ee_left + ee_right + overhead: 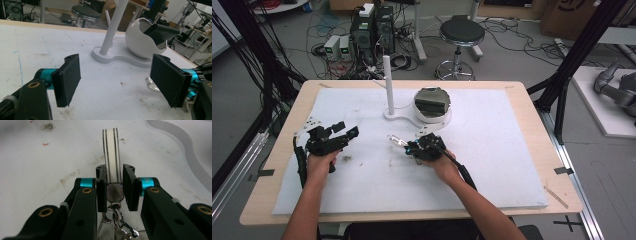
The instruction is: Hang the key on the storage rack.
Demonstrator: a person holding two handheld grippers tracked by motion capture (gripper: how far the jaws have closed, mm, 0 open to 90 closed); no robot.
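Item: clear strip-shaped keychain tag (111,155) with dark lines along its length, a knurled metal cap and dangling clips at its near end, pinched between the pads of the right claw (408,146) and carried low over the middle of the worktop (522,125), sticking out toward the left claw (343,131). Left claw: spread wide, nothing between its pads, resting over the left part of the mat. Risk, as a judgement: the tag is smooth and narrow and held only near its capped end, so it could pivot or slip out if the hand swings quickly; the loose clips could snag on the pads; a handover to the left claw could miss if that claw closes off-centre. Nearby: white stand (388,85) with upright post on a flat curved base, and a white bowl-like holder (432,104) with a dark insert, both behind the claws. Surface: white mat, scuffed and stained, on a pale wooden top. Room: black round stool (461,33), computer towers, tangled floor cables, black frame struts.
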